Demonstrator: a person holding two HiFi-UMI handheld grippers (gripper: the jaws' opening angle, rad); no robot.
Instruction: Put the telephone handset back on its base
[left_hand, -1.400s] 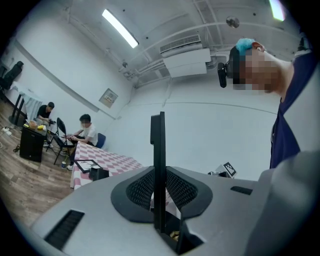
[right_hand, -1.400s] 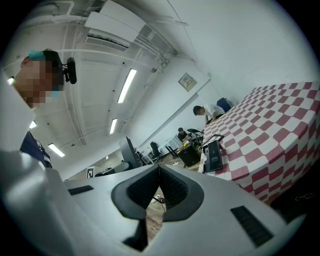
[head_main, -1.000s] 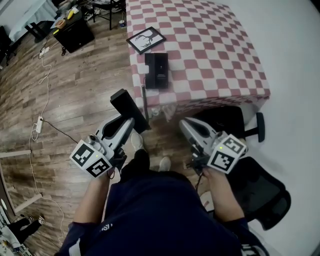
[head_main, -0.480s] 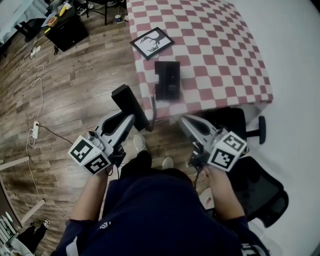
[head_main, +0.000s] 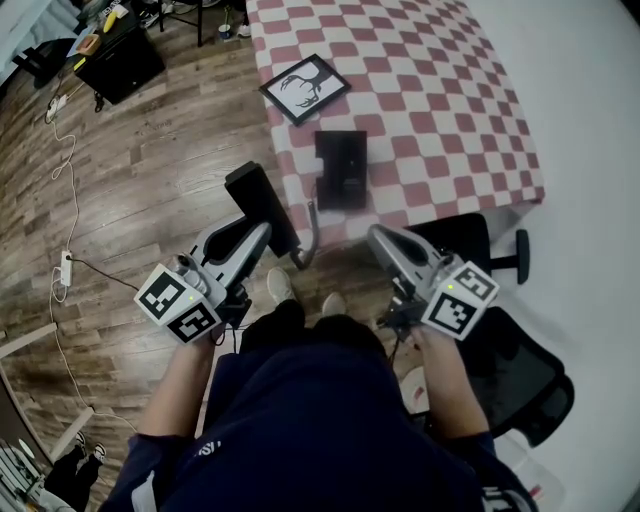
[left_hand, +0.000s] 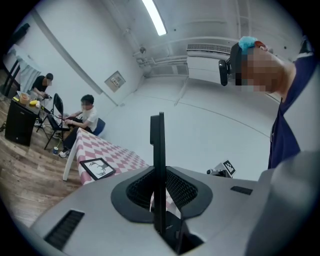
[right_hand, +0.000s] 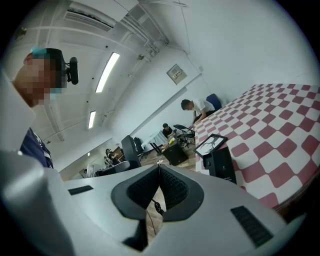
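1. While gripping the black telephone handset (head_main: 255, 195) in the left tongs (head_main: 263, 233), standing in front of the worktop (head_main: 450, 90) with the red-and-white checked cloth.
2. Left tongs clenched on the handset: in the left gripper view, seen edge-on, upright between both pads, pressed from two sides, reaching well beyond the tips.
3. Handset held in the air over the wooden floor (head_main: 150, 170), just beside the near edge of the worktop, apart from its base (head_main: 341, 170) and not yet set on it.
4. Base lying flat on the cloth close to that near edge, with a framed picture (head_main: 304, 88) of an antlered animal near it, further in, not touching.
5. Dark cord (head_main: 312, 225) hanging from the base side over the worktop edge toward the lower end of the handset.
6. Right tongs (right_hand: 159, 170) clenched on nothing, pads meeting at the tips, held low near the worktop edge.
7. Black office chair (head_main: 520, 380) at the right, near the worktop corner; white power strip (head_main: 66, 268) on the floor at the far left.
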